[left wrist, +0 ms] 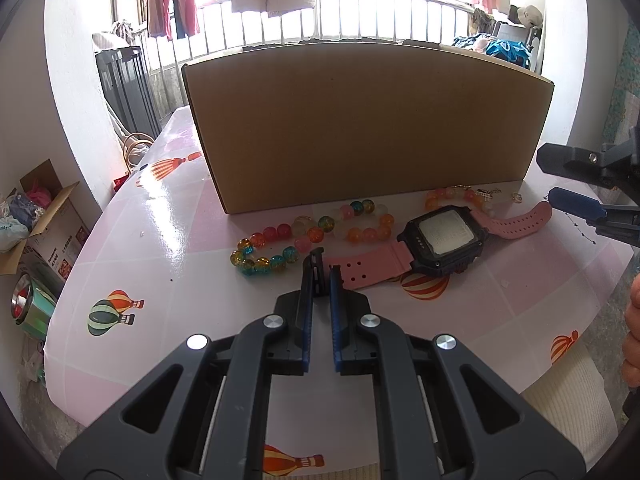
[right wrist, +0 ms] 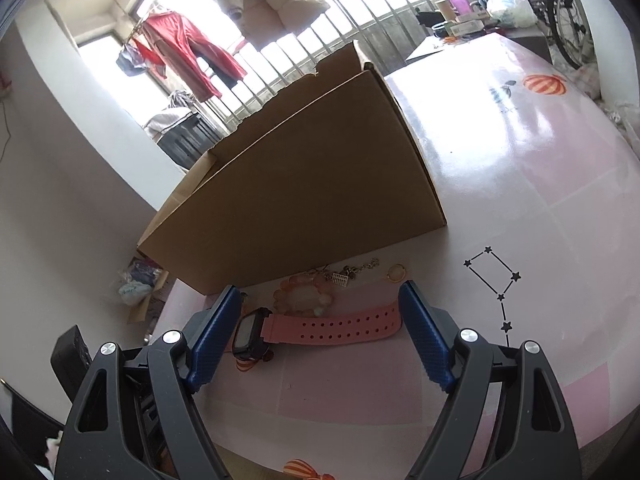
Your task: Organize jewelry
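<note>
A pink-strapped watch with a black case (left wrist: 444, 236) lies flat on the table in front of a tall cardboard box (left wrist: 368, 128). My left gripper (left wrist: 323, 266) is shut just above the table, its tips beside the near strap end, nothing visibly pinched. A multicoloured bead bracelet (left wrist: 276, 248) lies left of it, and an orange and white one (left wrist: 366, 222) behind. My right gripper (right wrist: 320, 290) stands open over the watch (right wrist: 250, 334), its far strap (right wrist: 332, 326) between the blue pads. Beyond lie a pale orange bracelet (right wrist: 304, 294), a gold chain (right wrist: 354, 272) and a gold ring (right wrist: 396, 273).
The table (left wrist: 160, 240) wears a glossy pink cloth with balloon prints. The cardboard box (right wrist: 304, 184) walls off the back. My right gripper (left wrist: 546, 178) enters at the right edge, a hand (left wrist: 632, 340) below it. An open carton (left wrist: 44, 216) and a metal cup (left wrist: 28, 304) sit on the floor at left.
</note>
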Demonstrator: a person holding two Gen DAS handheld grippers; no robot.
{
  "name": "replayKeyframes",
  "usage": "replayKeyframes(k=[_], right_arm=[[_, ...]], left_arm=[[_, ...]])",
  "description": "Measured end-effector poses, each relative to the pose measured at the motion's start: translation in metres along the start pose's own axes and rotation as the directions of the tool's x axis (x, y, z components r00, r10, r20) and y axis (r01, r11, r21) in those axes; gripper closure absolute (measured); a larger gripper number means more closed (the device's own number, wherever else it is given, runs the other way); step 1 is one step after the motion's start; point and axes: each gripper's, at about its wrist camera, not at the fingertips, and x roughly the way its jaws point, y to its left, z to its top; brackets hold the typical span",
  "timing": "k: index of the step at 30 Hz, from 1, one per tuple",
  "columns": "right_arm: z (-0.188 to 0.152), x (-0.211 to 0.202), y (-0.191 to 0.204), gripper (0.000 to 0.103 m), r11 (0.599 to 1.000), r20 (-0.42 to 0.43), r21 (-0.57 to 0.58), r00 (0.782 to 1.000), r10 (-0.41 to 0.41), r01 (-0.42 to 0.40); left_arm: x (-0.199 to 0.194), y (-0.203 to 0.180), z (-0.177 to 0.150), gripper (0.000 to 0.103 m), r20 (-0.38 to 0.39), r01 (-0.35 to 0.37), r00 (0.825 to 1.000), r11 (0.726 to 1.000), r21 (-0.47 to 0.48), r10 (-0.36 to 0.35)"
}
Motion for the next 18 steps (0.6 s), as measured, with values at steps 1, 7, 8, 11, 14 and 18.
replayKeyframes(k=[1, 7, 8, 11, 14, 18], right_arm=[[-0.001, 0.001, 0.001, 0.024, 1.000, 0.000, -0.009, 1.000, -0.012, 0.012], [0.005, -0.003, -0.010, 0.031, 0.999, 0.015, 0.036, 0.999, 0.032, -0.033], [0.005, -0.002, -0.009, 0.031, 0.999, 0.012, 0.026, 1.000, 0.021, -0.021], [0.001, 0.001, -0.004, 0.031, 0.999, 0.004, -0.011, 0.999, -0.033, 0.033], [-0.001, 0.005, -0.007, 0.034, 0.996, -0.010, -0.019, 0.996, -0.092, 0.092], [-0.002, 0.004, -0.014, 0.038, 0.990, -0.022, 0.009, 0.990, -0.138, 0.138]], left_arm=[[0.000, 0.000, 0.000, 0.096, 0.000, 0.001, 1.000, 1.000, -0.001, -0.001], [0.000, 0.000, 0.000, 0.096, -0.001, 0.000, 1.000, 1.000, -0.001, 0.000], [0.000, 0.000, 0.000, 0.096, -0.001, -0.001, 1.000, 1.000, -0.001, 0.001], [0.001, 0.001, 0.000, 0.096, -0.003, -0.002, 1.000, 1.000, 0.000, 0.002], [0.001, 0.001, 0.000, 0.096, -0.003, -0.003, 1.000, 1.000, 0.001, 0.003], [0.001, 0.001, 0.000, 0.096, -0.003, -0.002, 1.000, 1.000, 0.000, 0.002]])
